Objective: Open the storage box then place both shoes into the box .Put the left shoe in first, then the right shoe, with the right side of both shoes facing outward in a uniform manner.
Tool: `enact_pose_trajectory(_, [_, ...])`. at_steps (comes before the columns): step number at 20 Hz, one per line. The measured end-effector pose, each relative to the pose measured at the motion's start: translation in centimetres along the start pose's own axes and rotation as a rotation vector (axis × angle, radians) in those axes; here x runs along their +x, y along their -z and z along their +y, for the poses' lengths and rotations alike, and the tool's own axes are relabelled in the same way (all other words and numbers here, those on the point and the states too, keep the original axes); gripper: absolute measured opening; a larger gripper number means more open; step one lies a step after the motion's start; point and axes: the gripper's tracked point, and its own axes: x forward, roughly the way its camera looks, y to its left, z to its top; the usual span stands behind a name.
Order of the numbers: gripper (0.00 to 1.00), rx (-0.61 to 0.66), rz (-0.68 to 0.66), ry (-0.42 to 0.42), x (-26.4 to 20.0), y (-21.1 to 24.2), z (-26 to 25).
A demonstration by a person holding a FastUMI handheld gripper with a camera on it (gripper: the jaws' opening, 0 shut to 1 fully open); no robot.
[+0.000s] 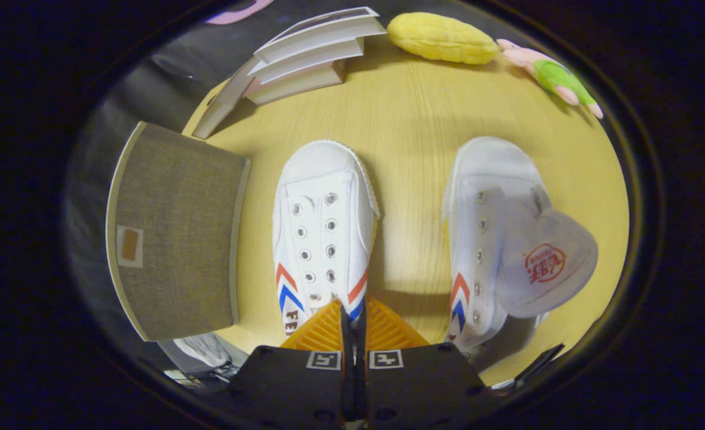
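- My gripper [353,316] has its two orange fingers [324,331] closed together with only a thin dark slit between them, pinching the heel edge of the left shoe [322,230].
- That left shoe lies on the wooden table [412,125], toe pointing away from me, laceless, with red and blue chevrons on both sides.
- The right shoe [478,239] lies to the right of it, well apart, its tongue [546,263] flopped out sideways.
- The grey fabric storage box [176,230] stands just left of the left shoe, lid closed.
- Beyond the left shoe's toe lie stacked books [305,57], a yellow plush [442,37] and a pink-and-green toy [552,77].
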Motion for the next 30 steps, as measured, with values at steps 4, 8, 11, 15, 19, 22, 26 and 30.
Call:
enact_pose_trajectory(4, [0.03,0.108,-0.005,-0.065,-1.3,0.5,1.2])
enact_pose_trajectory(8, [0.03,0.184,-0.039,-0.155,-4.4,-0.1,2.7])
enact_pose_trajectory(11, [0.03,0.167,-0.102,-0.179,-8.2,-2.0,4.5])
enact_pose_trajectory(15, [0.03,0.121,-0.176,-0.204,-13.4,-4.7,8.6])
enact_pose_trajectory(19, [0.03,0.051,-0.192,-0.179,-15.7,-6.0,13.4])
enact_pose_trajectory(22, [0.03,-0.008,-0.171,-0.162,-14.8,-5.9,17.5])
enact_pose_trajectory(26, [0.03,-0.039,-0.151,-0.168,-12.9,-5.5,22.5])
enact_pose_trajectory(30, [0.03,-0.071,-0.139,-0.137,-9.7,-4.3,26.3])
